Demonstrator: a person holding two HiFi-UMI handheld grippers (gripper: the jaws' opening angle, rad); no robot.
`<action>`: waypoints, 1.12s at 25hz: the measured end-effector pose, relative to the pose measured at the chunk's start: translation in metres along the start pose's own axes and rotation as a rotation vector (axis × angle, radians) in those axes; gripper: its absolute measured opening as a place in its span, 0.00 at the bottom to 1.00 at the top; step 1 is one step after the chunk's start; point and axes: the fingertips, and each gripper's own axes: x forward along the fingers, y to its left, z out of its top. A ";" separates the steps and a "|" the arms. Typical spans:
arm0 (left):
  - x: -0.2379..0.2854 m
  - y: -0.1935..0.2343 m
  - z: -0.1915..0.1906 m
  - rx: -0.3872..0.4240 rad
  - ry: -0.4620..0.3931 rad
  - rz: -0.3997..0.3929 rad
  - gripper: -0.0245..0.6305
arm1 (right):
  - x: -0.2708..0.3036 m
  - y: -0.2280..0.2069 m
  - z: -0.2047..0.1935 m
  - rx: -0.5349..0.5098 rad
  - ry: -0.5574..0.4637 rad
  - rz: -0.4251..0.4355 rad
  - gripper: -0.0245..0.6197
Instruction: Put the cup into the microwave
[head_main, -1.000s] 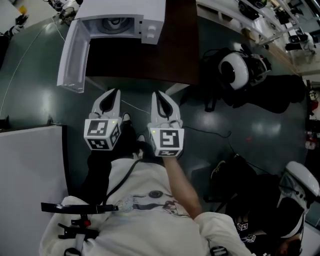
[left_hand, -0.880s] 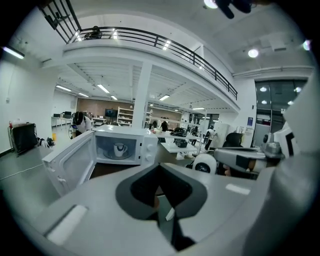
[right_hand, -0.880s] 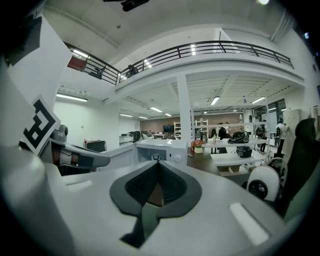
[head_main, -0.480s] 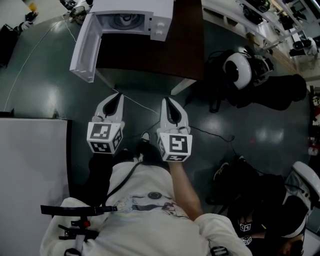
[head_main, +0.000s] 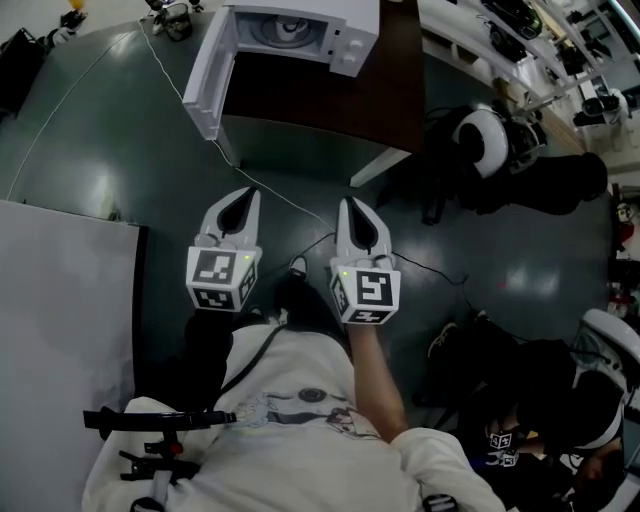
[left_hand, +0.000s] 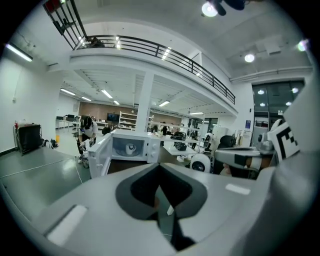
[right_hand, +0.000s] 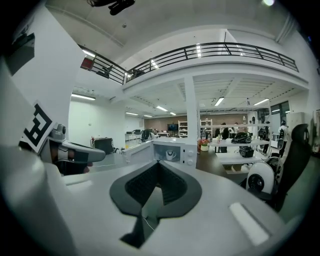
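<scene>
sitting in microwave, cup beyond jaws

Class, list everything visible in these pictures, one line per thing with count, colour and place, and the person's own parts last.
microwave: one, white, door open, on the table at the top of the head view
cup: one, white, inside the microwave
table: one, dark brown, under the microwave
board: one, white, at the left edge of the head view
round device: one, white and black, on the floor right of the table
floor: dark grey-green
left gripper: one, white, jaws together, empty
right gripper: one, white, jaws together, empty
</scene>
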 end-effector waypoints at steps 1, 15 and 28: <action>-0.010 0.001 0.002 0.006 -0.014 -0.001 0.04 | -0.005 0.007 0.001 -0.001 -0.006 -0.004 0.04; -0.123 -0.013 -0.010 0.024 -0.091 -0.082 0.04 | -0.098 0.099 -0.015 -0.033 -0.021 -0.017 0.04; -0.106 -0.058 0.019 0.096 -0.156 -0.078 0.04 | -0.107 0.067 0.024 -0.032 -0.142 -0.018 0.04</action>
